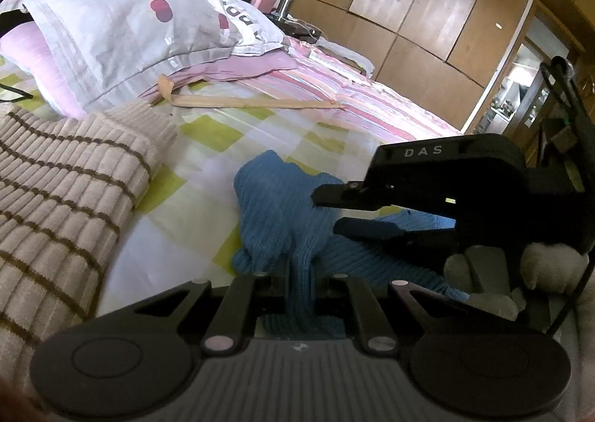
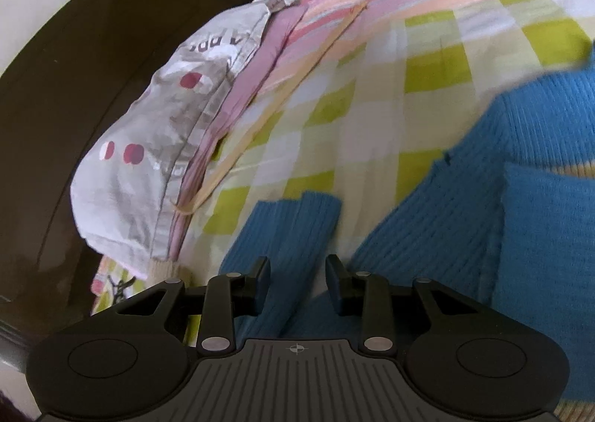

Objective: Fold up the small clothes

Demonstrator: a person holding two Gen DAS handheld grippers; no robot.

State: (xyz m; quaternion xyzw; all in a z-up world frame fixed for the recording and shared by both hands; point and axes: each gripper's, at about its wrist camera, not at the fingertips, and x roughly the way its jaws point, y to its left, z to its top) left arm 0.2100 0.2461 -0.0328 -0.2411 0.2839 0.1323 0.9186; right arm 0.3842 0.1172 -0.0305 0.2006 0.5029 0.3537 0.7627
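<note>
The blue top (image 1: 275, 206) was not folded yet: the left gripper (image 1: 300, 279) pinched it, and the right gripper (image 2: 297, 284) was open over it.

Both handheld tools are matt black plastic. The left gripper (image 1: 299, 279) has a grey ribbed centre plate with a small white mark, flanked by two round discs, and four slanted link arms capped with pale silver pins. The right gripper (image 2: 297, 284) is built the same, its plate bearing a crosshair mark; its side carries the white letters "DAS". A hand (image 1: 483, 266) wears a grey-white glove.
</note>
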